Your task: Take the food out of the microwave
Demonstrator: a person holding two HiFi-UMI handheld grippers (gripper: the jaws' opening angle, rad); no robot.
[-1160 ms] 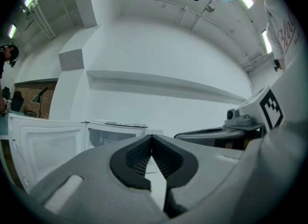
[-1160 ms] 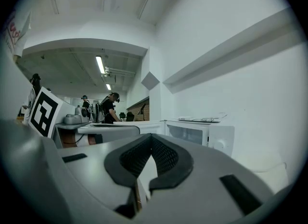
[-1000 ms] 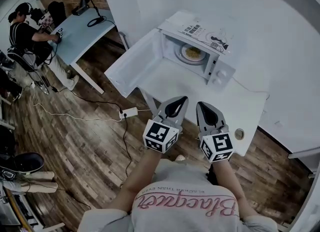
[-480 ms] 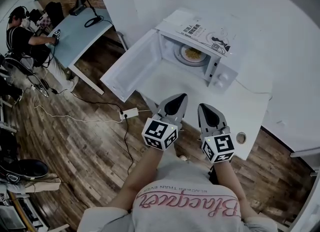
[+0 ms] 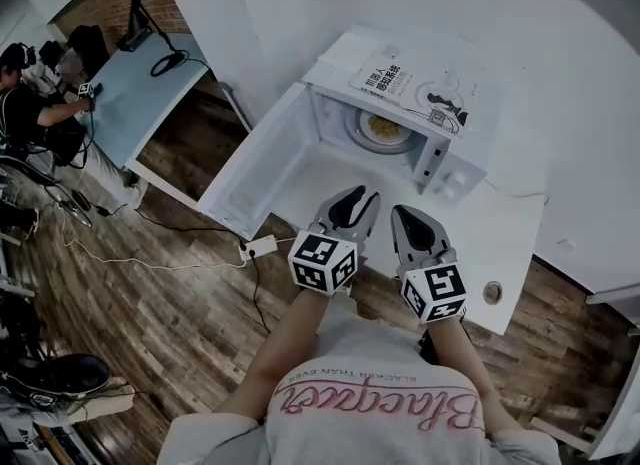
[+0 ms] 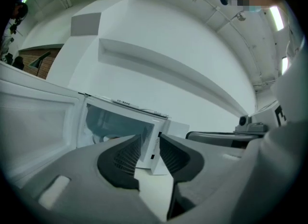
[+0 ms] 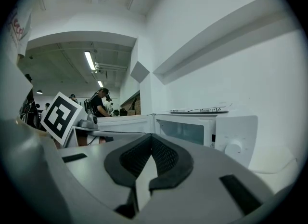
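A white microwave stands on a white table with its door swung wide open to the left. Inside, a plate of yellowish food rests on the turntable. My left gripper hovers over the table's near edge in front of the open cavity; its jaws are opening, with a narrow gap and nothing between them. In the left gripper view the left gripper points at the microwave. My right gripper is beside it, shut and empty, and faces the microwave.
Papers lie on top of the microwave. A small round object sits near the table's front right corner. A power strip and cables lie on the wooden floor. A person sits at a blue desk at far left.
Both grippers have moved forward toward the microwave and now reach over the table's edge. The left jaws have parted slightly; the right jaws stay closed.
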